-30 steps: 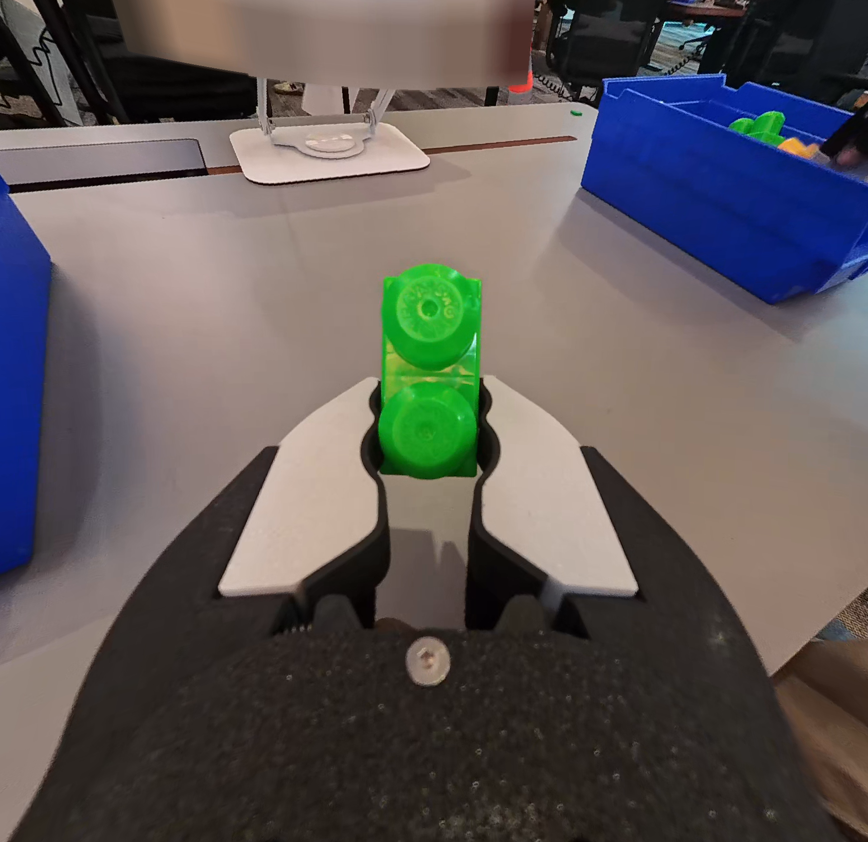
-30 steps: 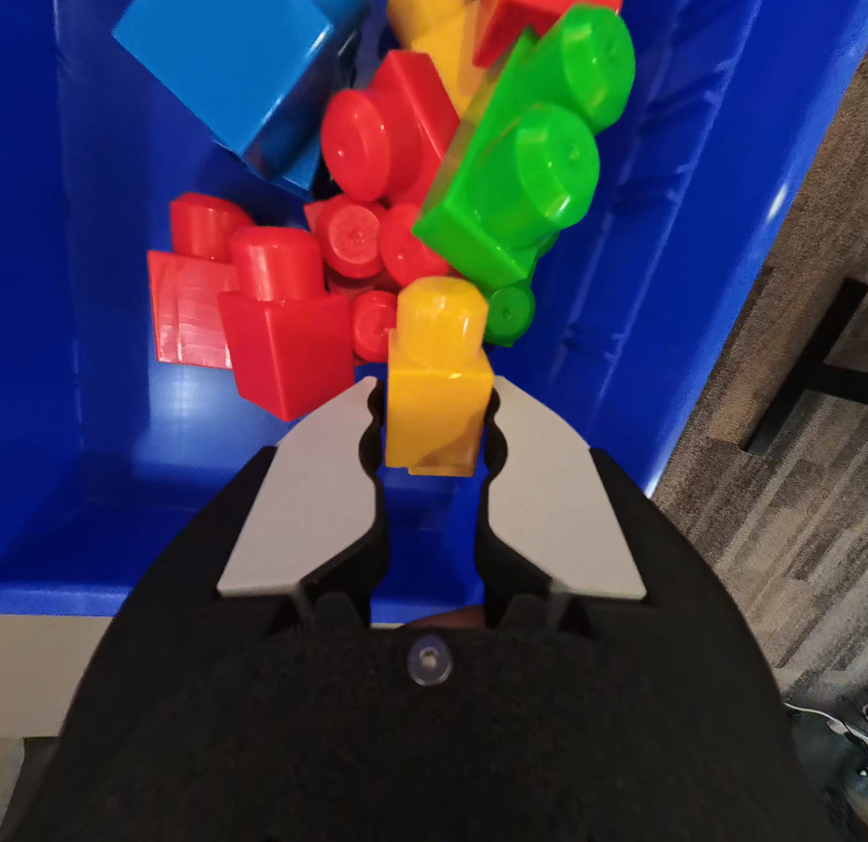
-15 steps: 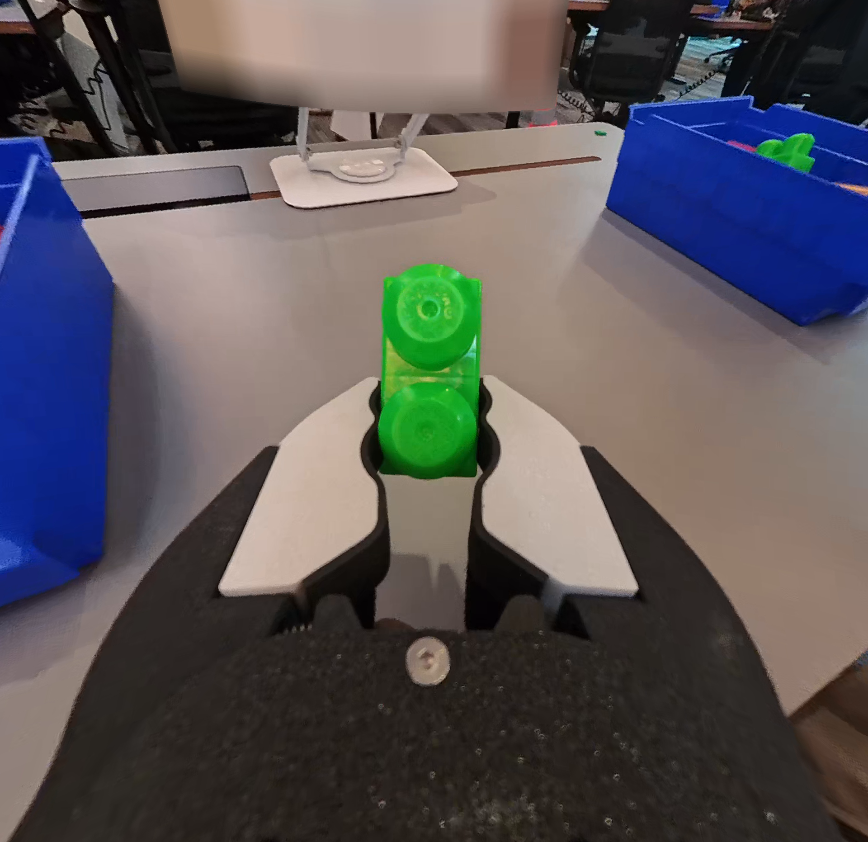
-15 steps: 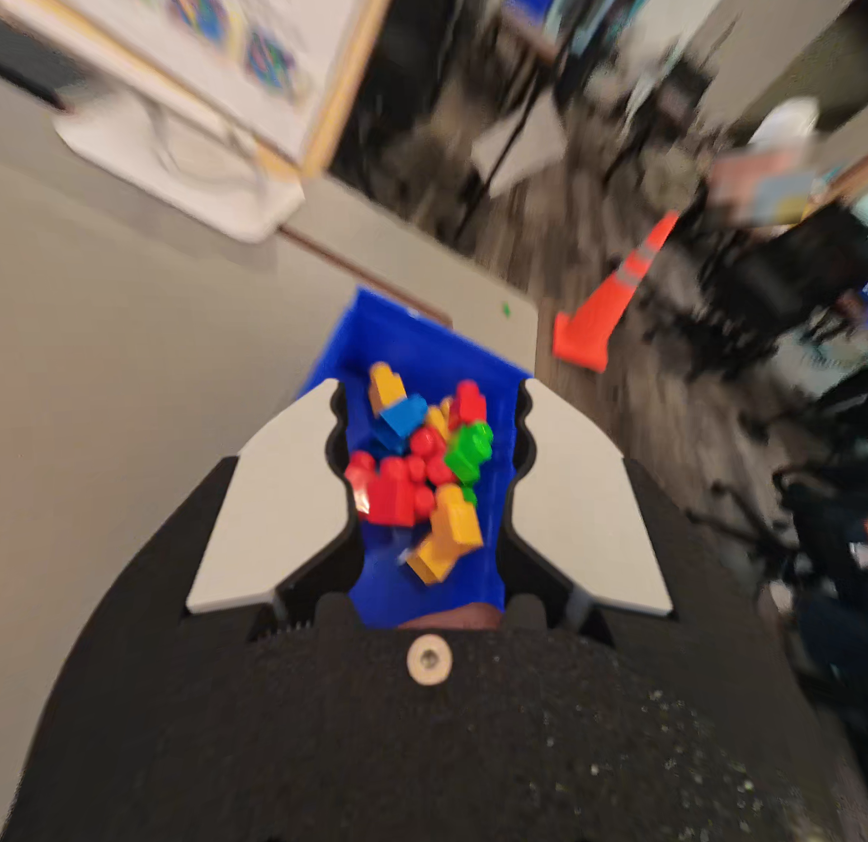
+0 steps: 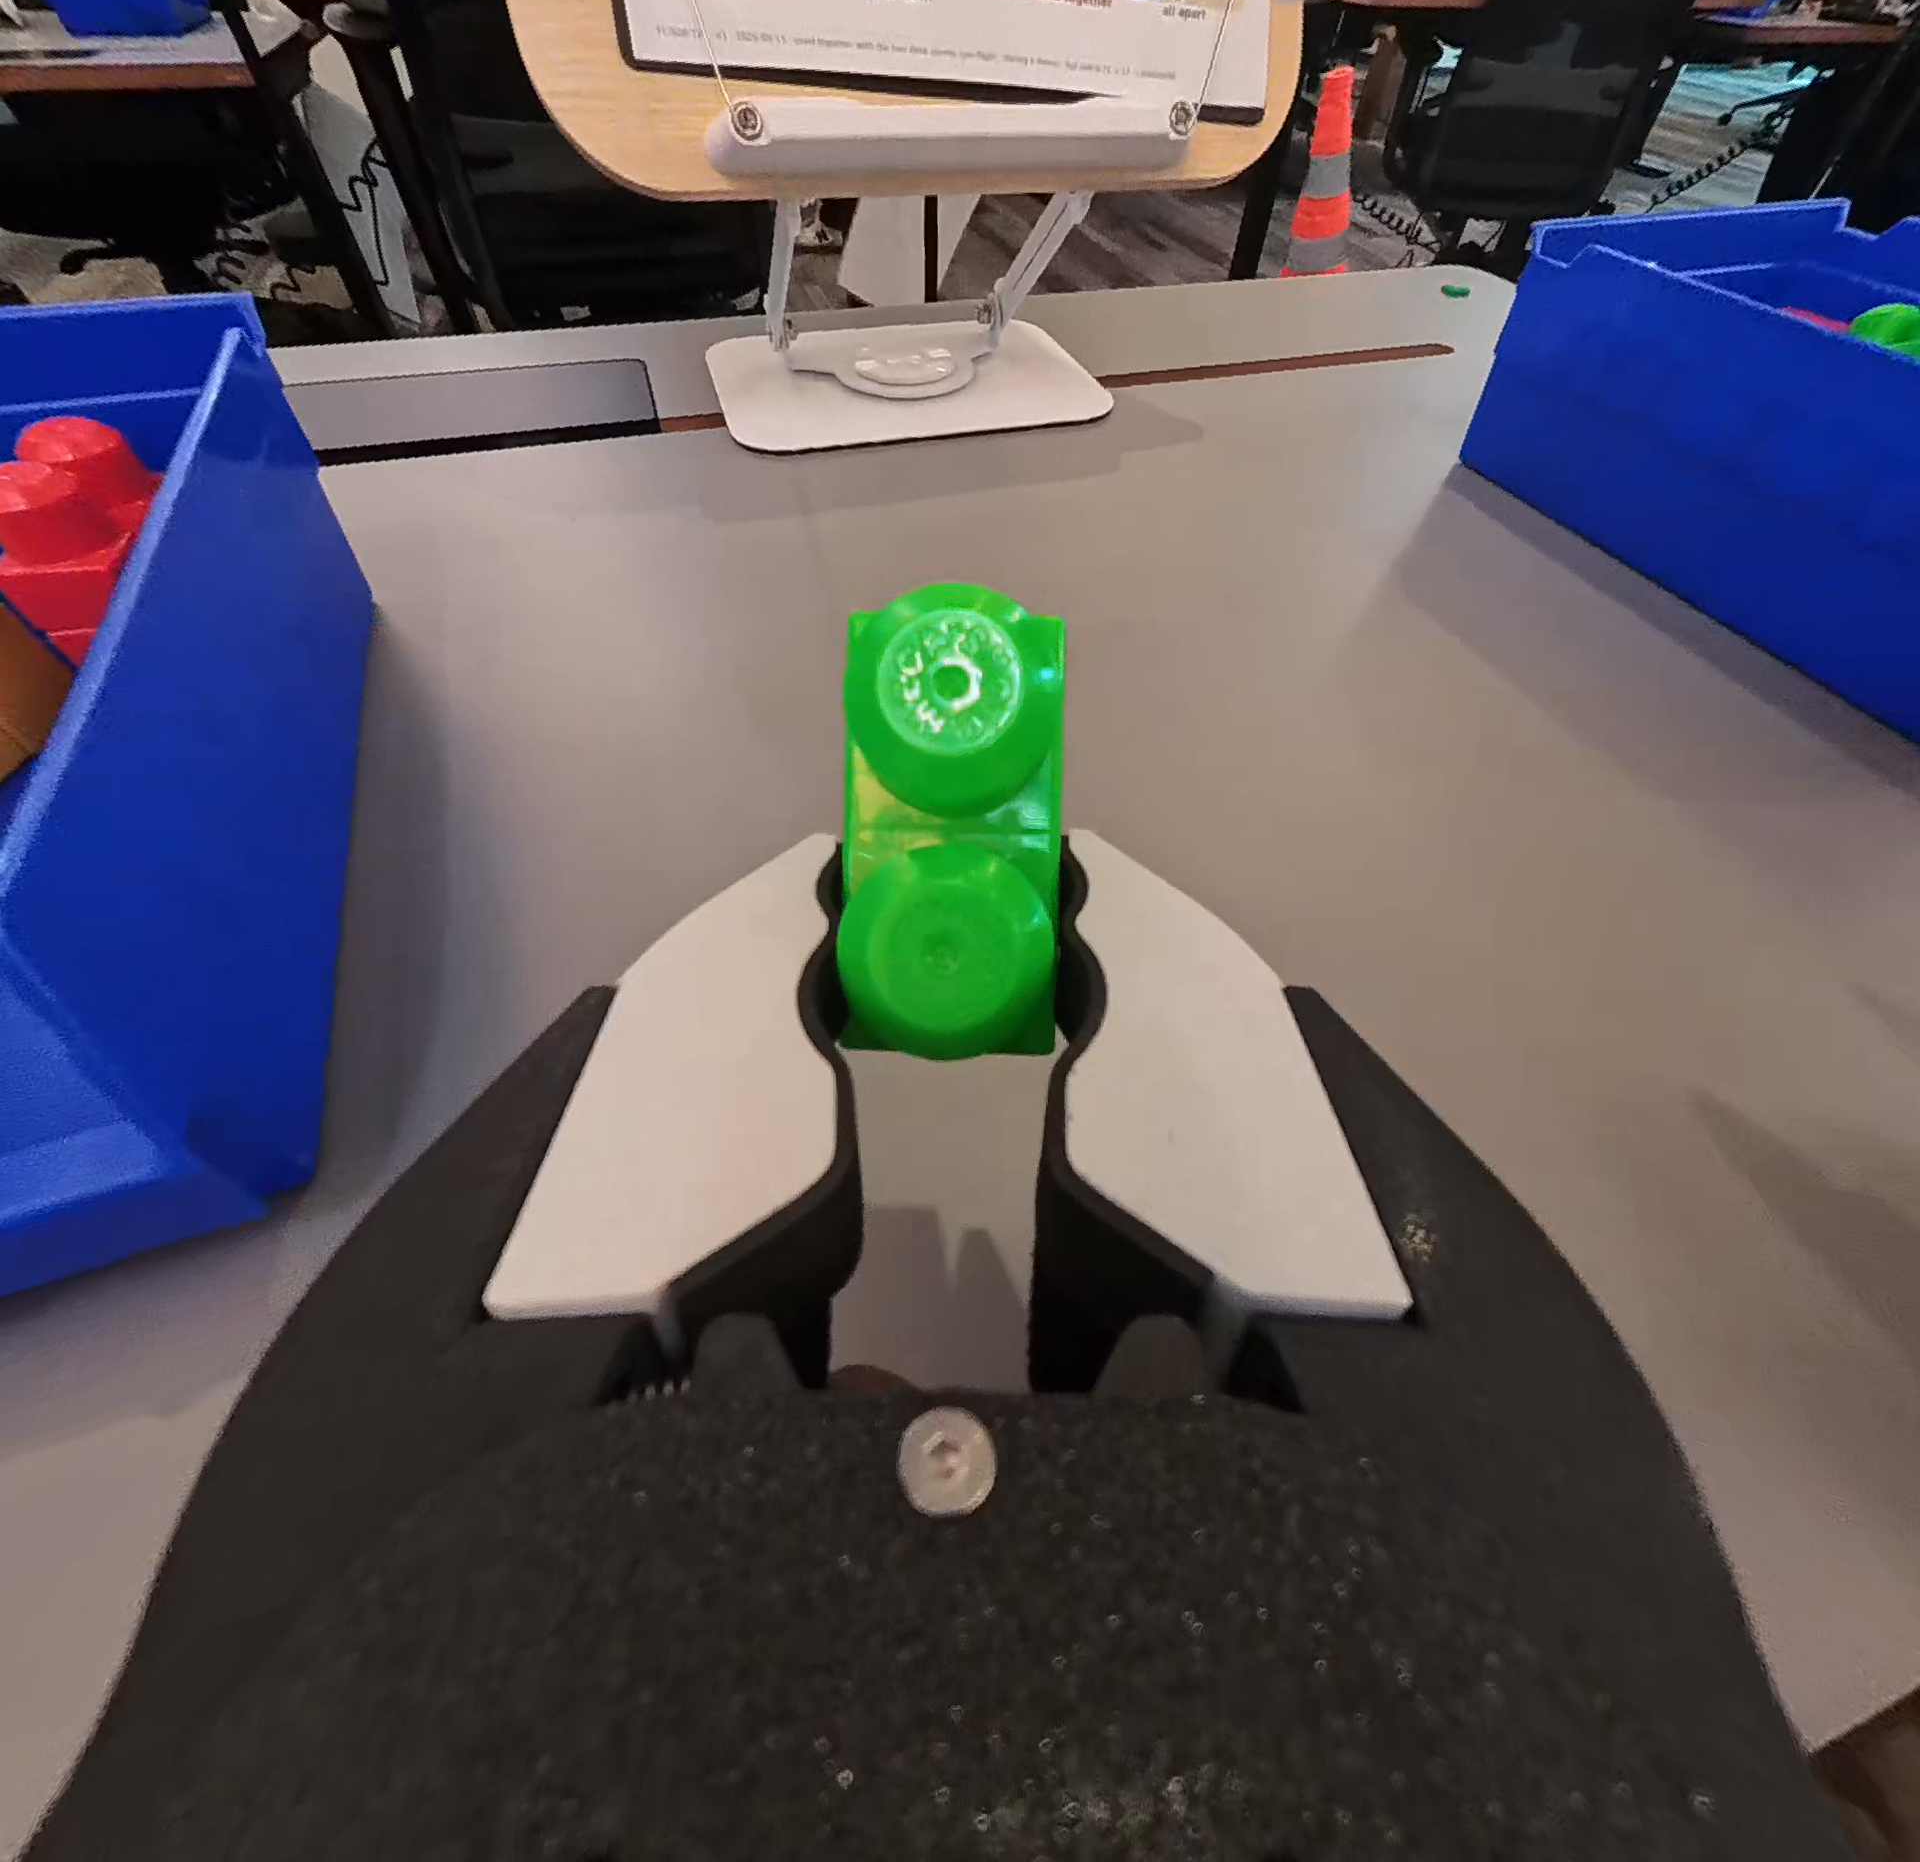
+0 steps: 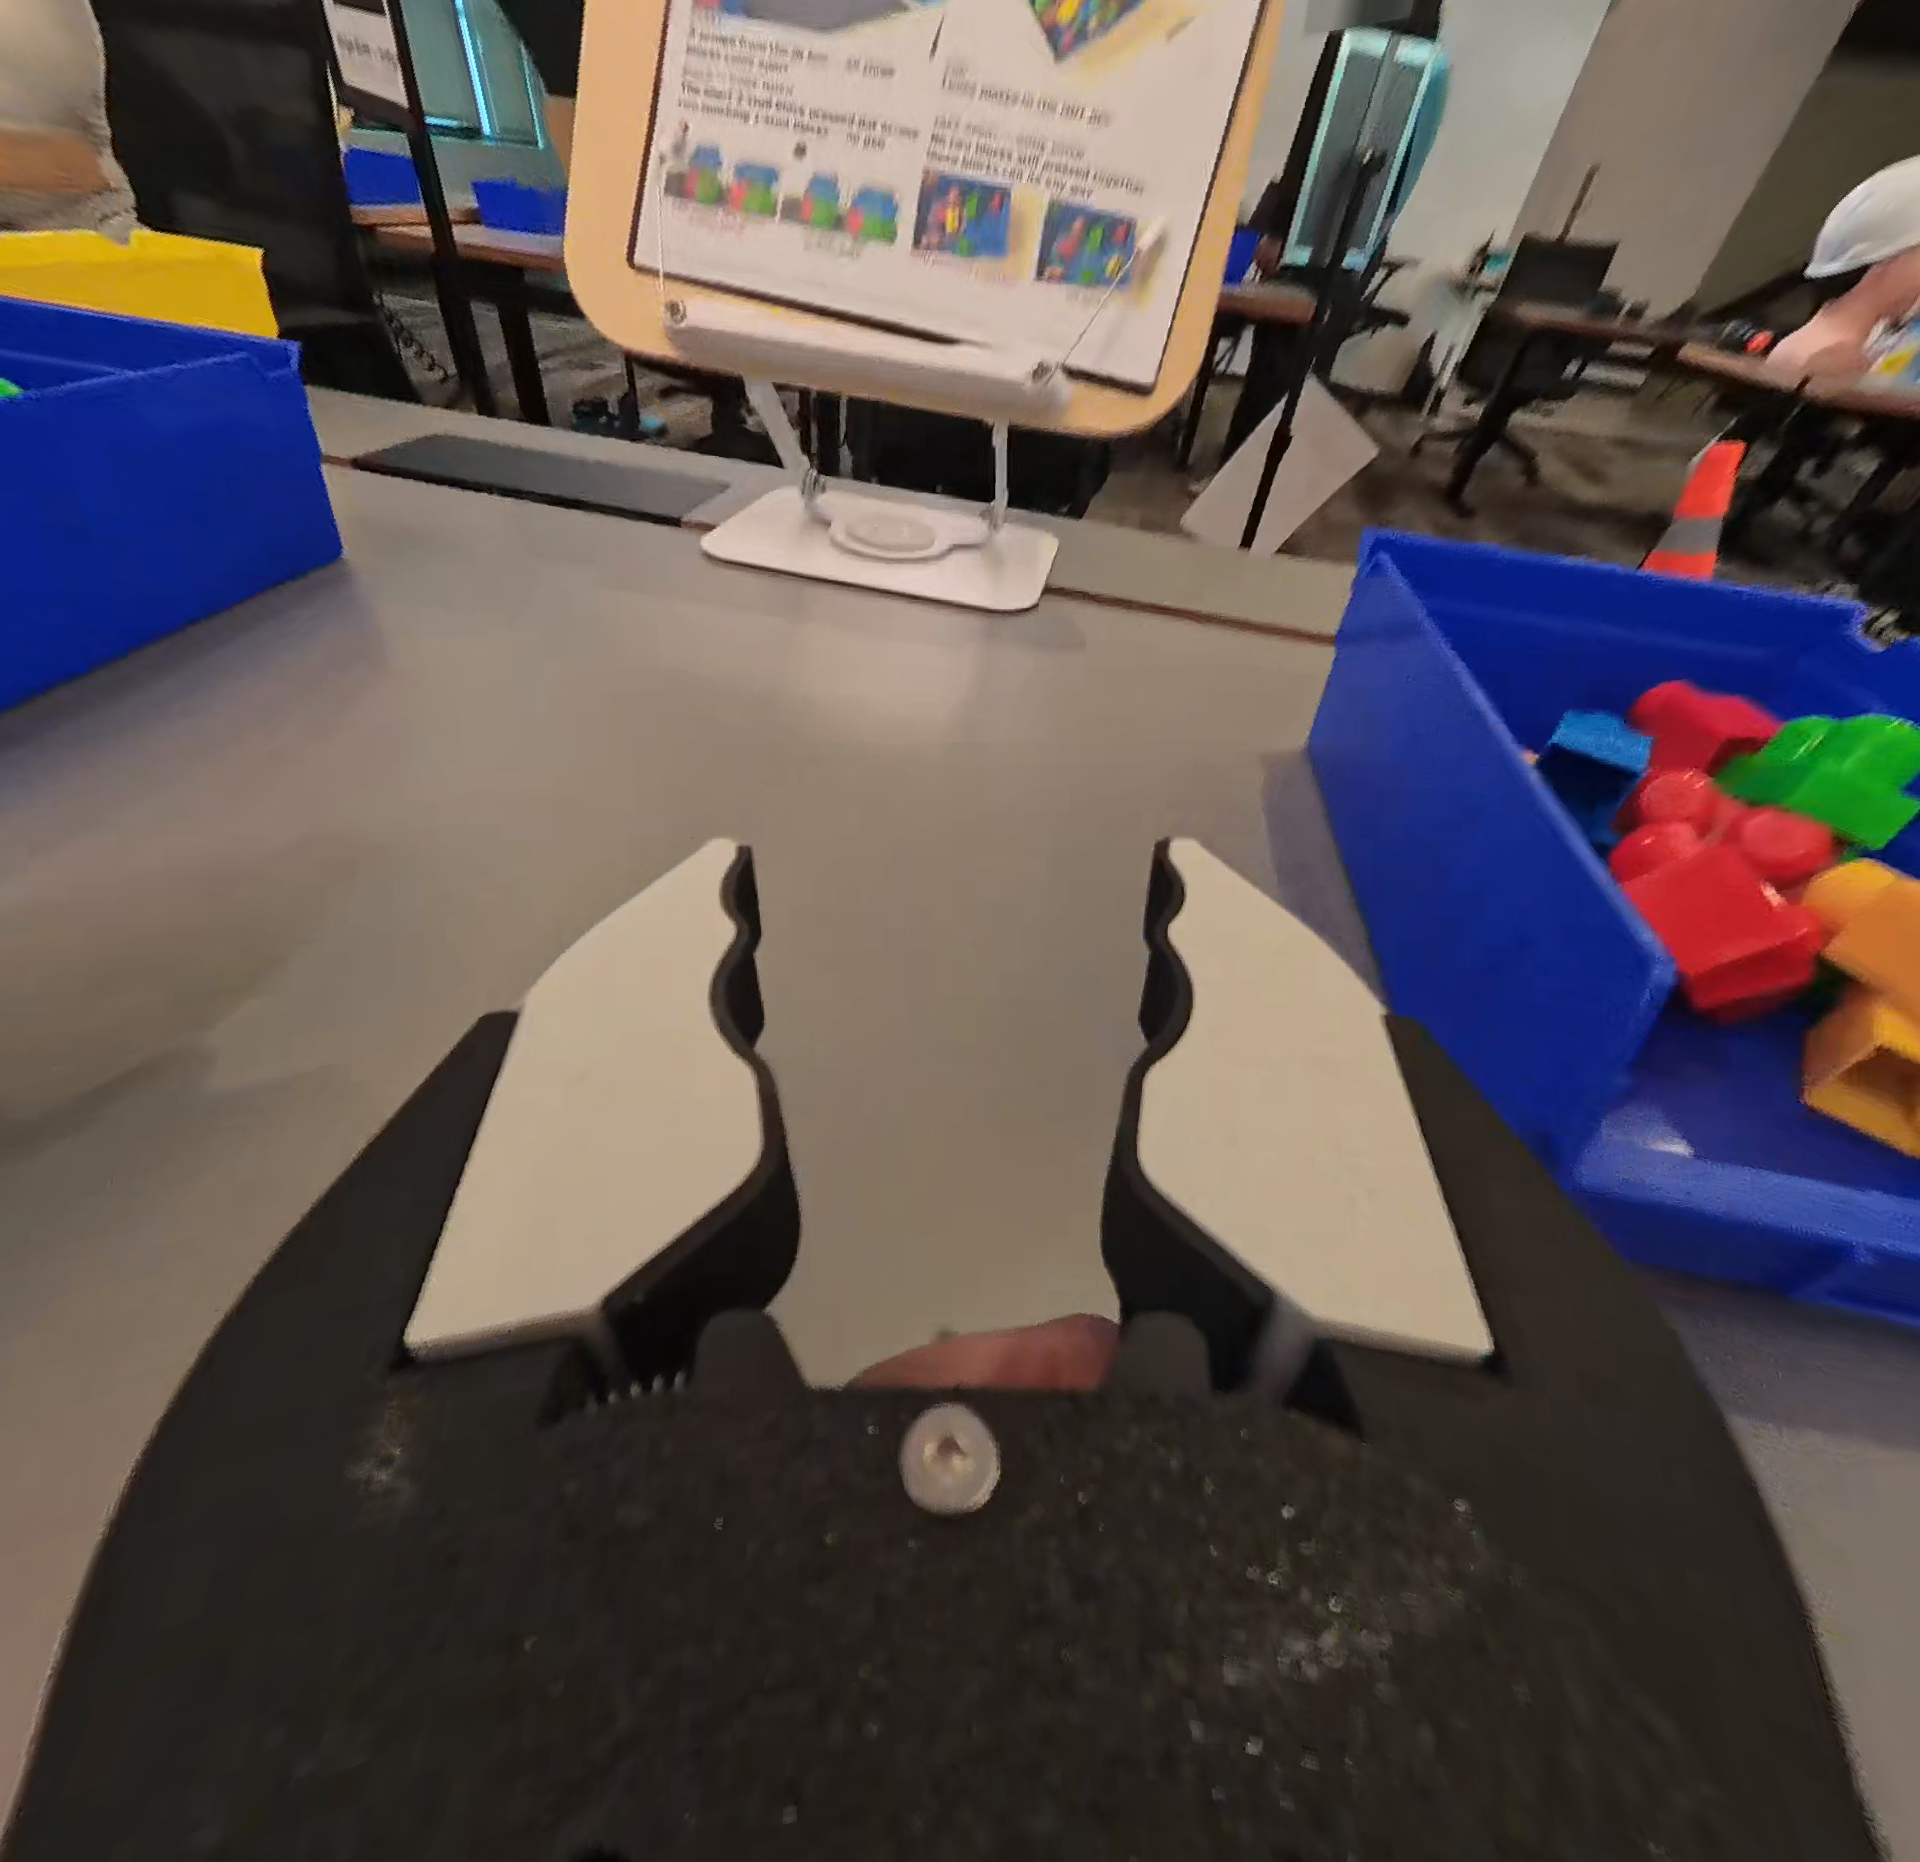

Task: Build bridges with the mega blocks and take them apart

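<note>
Left gripper (image 5: 948, 939) jaws clamp a green two-stud block (image 5: 951, 825) above bare worktop (image 5: 1351, 773); right gripper (image 6: 948, 939) jaws gape empty, apparently mid-teardown; binning follows.

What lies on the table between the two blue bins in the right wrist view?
Only bare grey table lies between the left blue bin and the right blue bin; the right wrist view shows this.

Left hand-held gripper (image 5: 948, 939) clamped, right hand-held gripper (image 6: 948, 867) agape
</note>
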`<control>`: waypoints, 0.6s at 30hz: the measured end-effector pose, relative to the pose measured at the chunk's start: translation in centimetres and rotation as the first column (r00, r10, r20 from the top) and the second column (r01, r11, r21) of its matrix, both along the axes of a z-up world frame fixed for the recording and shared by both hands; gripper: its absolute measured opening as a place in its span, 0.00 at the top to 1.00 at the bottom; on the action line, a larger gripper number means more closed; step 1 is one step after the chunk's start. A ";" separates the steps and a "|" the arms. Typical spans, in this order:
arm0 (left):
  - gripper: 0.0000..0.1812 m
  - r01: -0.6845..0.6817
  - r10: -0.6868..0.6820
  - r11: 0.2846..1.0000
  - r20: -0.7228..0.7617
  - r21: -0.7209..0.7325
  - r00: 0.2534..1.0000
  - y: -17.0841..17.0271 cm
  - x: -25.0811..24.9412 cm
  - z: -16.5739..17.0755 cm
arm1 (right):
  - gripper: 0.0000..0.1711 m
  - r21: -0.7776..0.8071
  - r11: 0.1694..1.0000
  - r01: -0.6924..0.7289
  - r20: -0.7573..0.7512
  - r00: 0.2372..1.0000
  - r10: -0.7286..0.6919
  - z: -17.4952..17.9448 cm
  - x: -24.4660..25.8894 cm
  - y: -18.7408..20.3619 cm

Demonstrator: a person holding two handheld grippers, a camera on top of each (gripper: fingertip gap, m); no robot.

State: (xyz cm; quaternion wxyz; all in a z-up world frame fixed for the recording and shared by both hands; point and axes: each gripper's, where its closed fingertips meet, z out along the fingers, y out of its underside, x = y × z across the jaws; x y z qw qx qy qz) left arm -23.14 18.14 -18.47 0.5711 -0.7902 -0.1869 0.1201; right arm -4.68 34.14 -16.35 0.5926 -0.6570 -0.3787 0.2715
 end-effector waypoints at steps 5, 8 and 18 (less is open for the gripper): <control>0.80 0.010 -0.010 1.000 -0.007 -0.004 1.000 0.0 0.4 0.1 | 0.59 -0.023 1.000 -0.015 0.017 1.000 0.015 -0.6 -0.2 0.1; 0.80 0.018 -0.018 1.000 -0.008 -0.010 1.000 0.0 0.6 0.0 | 0.59 -0.041 0.999 -0.021 0.012 1.000 0.022 -0.7 -0.2 0.1; 0.80 0.413 -0.419 0.900 -0.017 -0.138 0.908 2.4 3.6 1.1 | 0.62 0.010 0.895 -0.446 0.107 0.890 0.442 1.3 -4.0 -3.3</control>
